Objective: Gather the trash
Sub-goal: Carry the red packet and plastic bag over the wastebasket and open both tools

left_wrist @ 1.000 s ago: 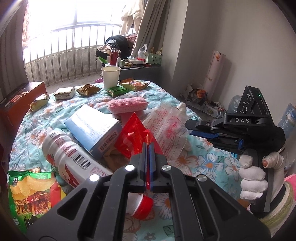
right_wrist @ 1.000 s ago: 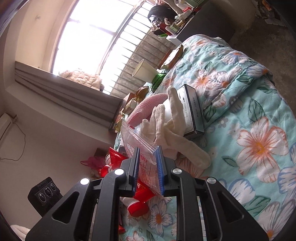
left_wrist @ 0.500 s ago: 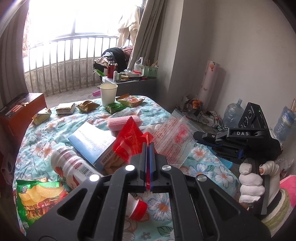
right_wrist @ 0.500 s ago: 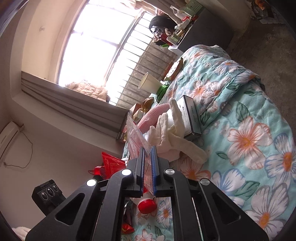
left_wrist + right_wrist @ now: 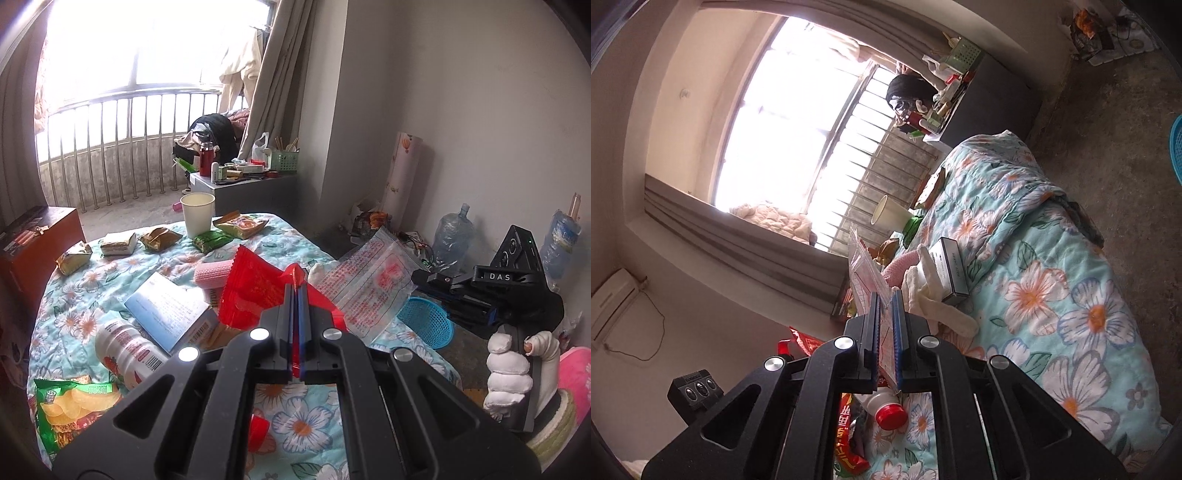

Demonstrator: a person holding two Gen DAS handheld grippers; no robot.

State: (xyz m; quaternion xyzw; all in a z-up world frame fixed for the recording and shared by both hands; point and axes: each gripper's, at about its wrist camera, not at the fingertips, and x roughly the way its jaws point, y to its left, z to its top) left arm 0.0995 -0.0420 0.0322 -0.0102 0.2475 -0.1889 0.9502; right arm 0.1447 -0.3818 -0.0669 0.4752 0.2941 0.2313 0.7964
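Both hand-held grippers have risen since a second ago, each lifting its piece of trash off the floral quilt point(image 5: 295, 417), and the right one's jaws have just been closing on a clear zip bag.

That quilt covers a desk-like surface whose type I cannot tell, and it serves as the landmark. Beyond its far edge stands a grey cabinet point(image 5: 258, 192) crowded with small items; on the floor off its right side sits a blue basket point(image 5: 424, 321).

On the quilt's far end stands a paper cup point(image 5: 197, 214), with snack packets around it. Nearer the middle lie a pale blue booklet point(image 5: 166, 310) and a white bottle point(image 5: 125, 347) on its side, and a green chip bag point(image 5: 70, 410) lies at the near left corner.

Above the quilt's middle, the left hand-held gripper point(image 5: 295, 295) is fully closed on a red wrapper point(image 5: 255, 291), which is clear of the surface. Above the quilt's right edge, the right hand-held gripper point(image 5: 885, 299), held in a white-gloved hand point(image 5: 509, 373), is clamped on the clear zip bag point(image 5: 365, 284), also lifted off the quilt.
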